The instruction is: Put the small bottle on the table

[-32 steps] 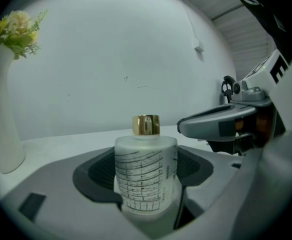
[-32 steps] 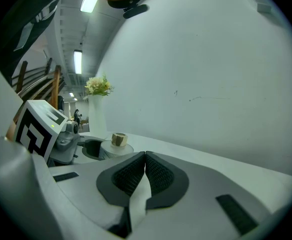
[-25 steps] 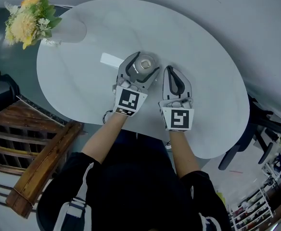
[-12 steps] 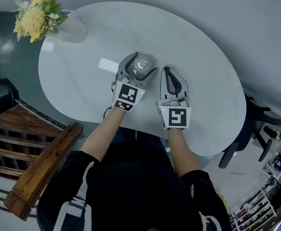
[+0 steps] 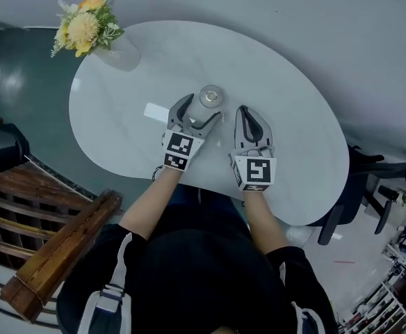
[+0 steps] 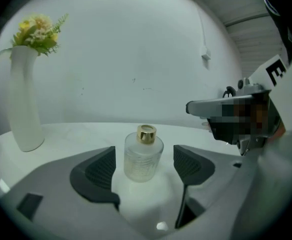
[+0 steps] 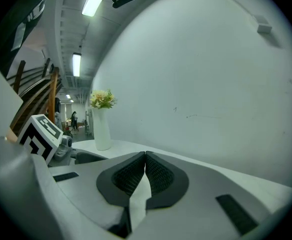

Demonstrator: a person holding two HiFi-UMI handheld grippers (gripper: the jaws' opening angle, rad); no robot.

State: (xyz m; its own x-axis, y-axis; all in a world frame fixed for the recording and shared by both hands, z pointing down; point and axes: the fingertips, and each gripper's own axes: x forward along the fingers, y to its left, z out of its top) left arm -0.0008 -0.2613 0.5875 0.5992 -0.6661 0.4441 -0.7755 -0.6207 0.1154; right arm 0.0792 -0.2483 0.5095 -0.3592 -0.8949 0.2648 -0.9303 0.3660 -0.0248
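Though partly hidden from above, small bottle [image 6: 143, 156] untouched between opening left tongs [image 6: 145, 160]; right tongs [image 7: 145, 168] closed.

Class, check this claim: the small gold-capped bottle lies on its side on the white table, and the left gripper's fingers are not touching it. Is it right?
No. The small bottle stands upright, cap on top, as the left gripper view shows. The rest holds: it is on the white table, and the fingers of the left gripper, opening now, do not touch it.
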